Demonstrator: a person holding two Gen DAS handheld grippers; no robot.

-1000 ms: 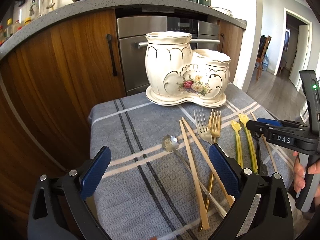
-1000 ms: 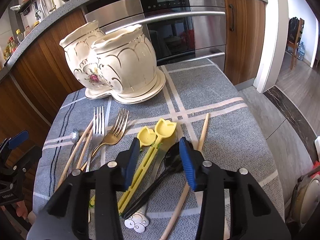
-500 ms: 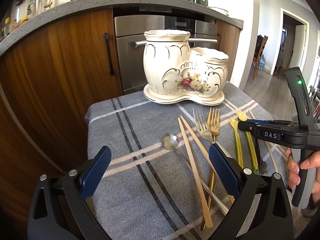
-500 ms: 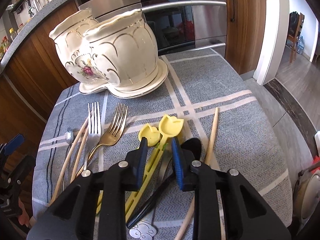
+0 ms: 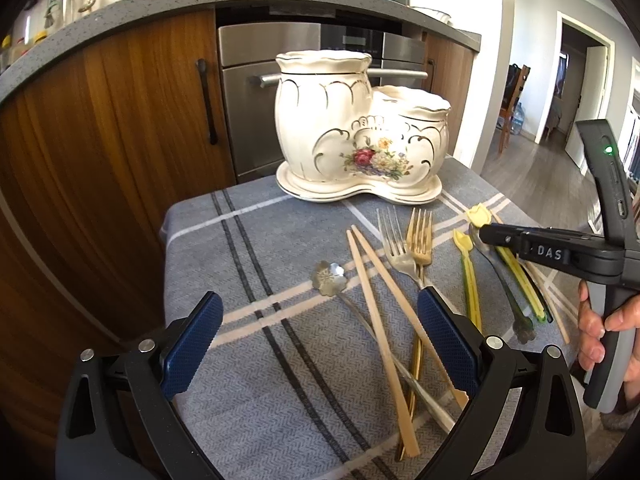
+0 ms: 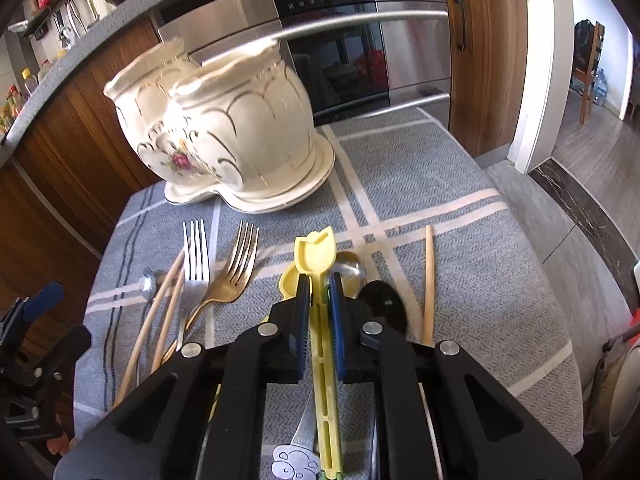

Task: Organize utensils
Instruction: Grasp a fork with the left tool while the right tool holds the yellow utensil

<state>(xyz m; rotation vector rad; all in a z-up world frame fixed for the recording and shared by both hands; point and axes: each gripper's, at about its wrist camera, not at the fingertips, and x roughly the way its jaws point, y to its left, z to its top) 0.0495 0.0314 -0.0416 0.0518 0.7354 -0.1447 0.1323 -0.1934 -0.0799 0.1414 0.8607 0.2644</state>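
The right hand-held gripper (image 6: 319, 288) has just been closing and now pinches the handle of the yellow tulip-tipped utensil (image 6: 316, 248), near the middle of the tabletop (image 6: 460, 216) among the other cutlery. The left hand-held gripper (image 5: 320, 336) hangs wide open over the chopsticks (image 5: 380, 304), gripping nothing, with the ceramic holder (image 5: 352, 132) at the far side

A cream two-pot ceramic holder (image 5: 352, 136) with gold scrolls and a painted flower spray stood upright near the tabletop's far edge. In front of it lay two wooden chopsticks (image 5: 384, 312), a silver fork (image 5: 394, 240), a gold fork (image 5: 420, 240), a flower-bowled spoon (image 5: 330, 278), a short yellow tulip-tipped spoon (image 5: 466, 264), a black spoon (image 6: 382, 304) and, pinched by its stem, a longer yellow one (image 6: 316, 256).
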